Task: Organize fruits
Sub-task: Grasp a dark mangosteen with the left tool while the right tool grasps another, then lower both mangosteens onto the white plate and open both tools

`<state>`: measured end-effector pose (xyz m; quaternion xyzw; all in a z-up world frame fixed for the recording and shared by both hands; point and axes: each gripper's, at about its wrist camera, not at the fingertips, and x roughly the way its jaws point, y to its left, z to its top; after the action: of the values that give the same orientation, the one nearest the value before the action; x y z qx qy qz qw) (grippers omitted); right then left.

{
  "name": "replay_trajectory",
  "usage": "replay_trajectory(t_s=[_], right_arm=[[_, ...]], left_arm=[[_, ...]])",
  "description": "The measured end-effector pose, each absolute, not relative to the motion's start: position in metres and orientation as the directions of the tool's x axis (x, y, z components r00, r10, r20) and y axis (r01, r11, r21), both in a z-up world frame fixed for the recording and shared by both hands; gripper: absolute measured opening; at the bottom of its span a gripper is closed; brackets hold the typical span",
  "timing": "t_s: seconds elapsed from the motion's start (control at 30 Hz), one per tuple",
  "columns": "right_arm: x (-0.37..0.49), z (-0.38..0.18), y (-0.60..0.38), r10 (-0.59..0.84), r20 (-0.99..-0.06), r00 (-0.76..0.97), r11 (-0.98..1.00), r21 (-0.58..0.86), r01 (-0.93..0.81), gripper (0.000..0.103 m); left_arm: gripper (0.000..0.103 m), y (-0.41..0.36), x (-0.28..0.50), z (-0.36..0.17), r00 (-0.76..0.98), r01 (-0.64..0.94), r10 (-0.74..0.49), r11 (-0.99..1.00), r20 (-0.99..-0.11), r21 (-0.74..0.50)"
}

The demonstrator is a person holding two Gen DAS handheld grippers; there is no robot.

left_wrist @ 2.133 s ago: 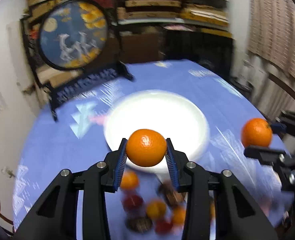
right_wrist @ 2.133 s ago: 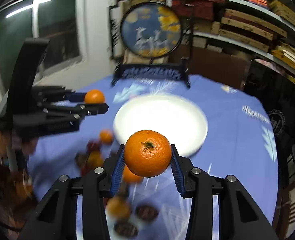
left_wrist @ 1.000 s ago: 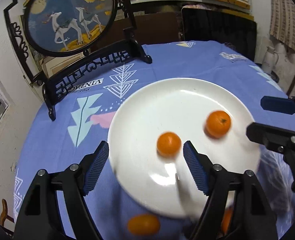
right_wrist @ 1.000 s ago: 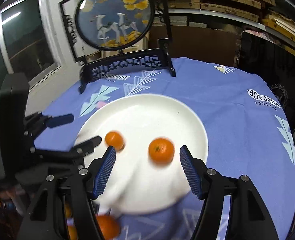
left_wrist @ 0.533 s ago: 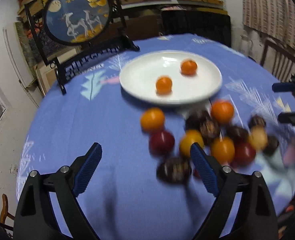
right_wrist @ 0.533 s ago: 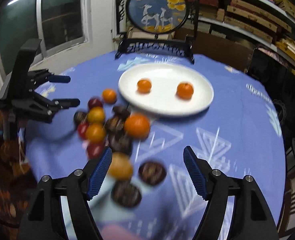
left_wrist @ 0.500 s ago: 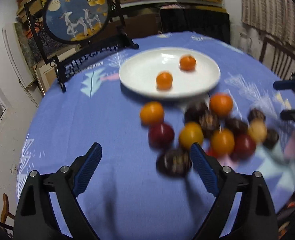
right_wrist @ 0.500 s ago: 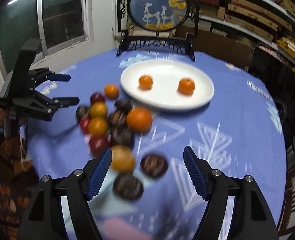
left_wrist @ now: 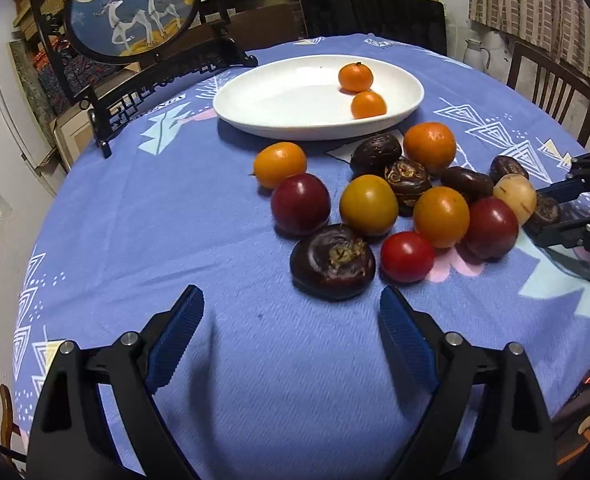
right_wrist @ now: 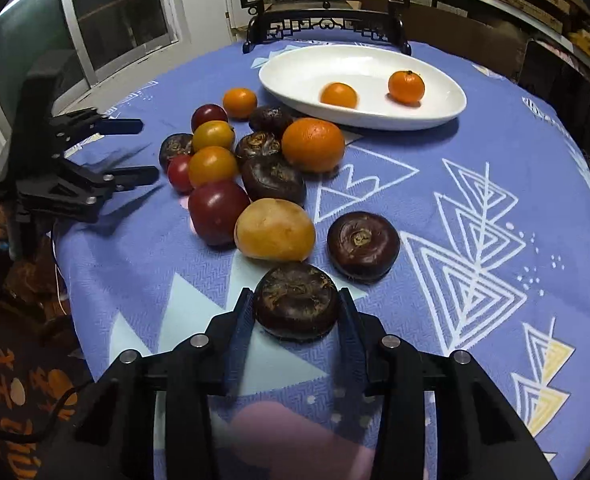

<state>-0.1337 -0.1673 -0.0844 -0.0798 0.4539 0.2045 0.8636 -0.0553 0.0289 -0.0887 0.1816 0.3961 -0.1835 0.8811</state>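
While your right gripper [right_wrist: 296,304] closes its jaws, both pads touching a dark water chestnut [right_wrist: 296,300] at six o'clock of the fruit pile, your left gripper [left_wrist: 291,312] hangs wide open and empty over the blue tablecloth [left_wrist: 135,220], another dark chestnut [left_wrist: 332,262] just past its tips. Two small oranges [left_wrist: 356,77] lie on the white plate [left_wrist: 279,108] at twelve o'clock.

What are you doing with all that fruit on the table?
A person is sorting fruit with tongs in each hand. Two small oranges already sit on the white plate. The right tongs are closing around a dark brown water chestnut on the blue tablecloth. The left tongs are open and empty, near another dark water chestnut in the pile.
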Motion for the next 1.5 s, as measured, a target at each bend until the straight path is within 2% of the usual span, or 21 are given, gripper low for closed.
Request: replay_trajectory(t_s=[0.23, 0.3, 0.33, 0.37, 0.47, 0.67, 0.87, 1.1, 1.27, 1.5], right_arm=[[-0.134, -0.081, -0.183, 0.279, -0.812, 0.513, 0.924, 0.082, -0.373, 0.043], [-0.134, -0.082, -0.183, 0.279, -0.813, 0.510, 0.924, 0.082, -0.374, 0.043], [-0.134, -0.083, -0.181, 0.277, -0.813, 0.512, 0.923, 0.078, -0.376, 0.043], [-0.135, -0.083, -0.179, 0.278, -0.812, 0.513, 0.922, 0.077, -0.378, 0.043], [-0.136, -0.080, -0.177, 0.277, -0.808, 0.521, 0.921, 0.069, -0.383, 0.043], [-0.136, -0.070, -0.178, 0.292, -0.792, 0.536, 0.917, 0.072, -0.393, 0.043], [-0.128, -0.040, -0.172, 0.316, -0.738, 0.596, 0.908, 0.052, -0.417, 0.043], [-0.103, 0.010, -0.165, 0.347, -0.618, 0.706, 0.908, 0.034, -0.417, 0.043], [-0.078, 0.024, -0.171, 0.362, -0.575, 0.733, 0.914, 0.064, -0.401, 0.043], [-0.042, 0.022, -0.175, 0.355, -0.573, 0.738, 0.924, 0.097, -0.370, 0.043]], left_arm=[[0.086, 0.019, -0.025, -0.096, 0.566, 0.467, -0.193, 0.876, -0.801, 0.118], [0.072, 0.015, -0.020, -0.096, 0.551, 0.481, -0.215, 0.872, -0.807, 0.096], [0.052, 0.012, -0.019, -0.095, 0.522, 0.509, -0.261, 0.859, -0.812, 0.050], [0.045, 0.010, -0.020, -0.094, 0.509, 0.518, -0.279, 0.855, -0.814, 0.031], [0.045, 0.005, -0.024, -0.095, 0.521, 0.514, -0.253, 0.855, -0.815, 0.063], [0.045, 0.013, -0.036, -0.080, 0.528, 0.494, -0.266, 0.869, -0.806, 0.036], [0.045, 0.000, -0.038, -0.030, 0.629, 0.475, -0.294, 0.878, -0.719, 0.056], [0.045, -0.022, -0.009, 0.014, 0.727, 0.385, -0.262, 0.921, -0.635, 0.060], [0.045, -0.032, 0.013, 0.019, 0.743, 0.349, -0.234, 0.935, -0.628, 0.065], [0.045, -0.038, 0.042, 0.006, 0.746, 0.300, -0.179, 0.950, -0.641, 0.084]])
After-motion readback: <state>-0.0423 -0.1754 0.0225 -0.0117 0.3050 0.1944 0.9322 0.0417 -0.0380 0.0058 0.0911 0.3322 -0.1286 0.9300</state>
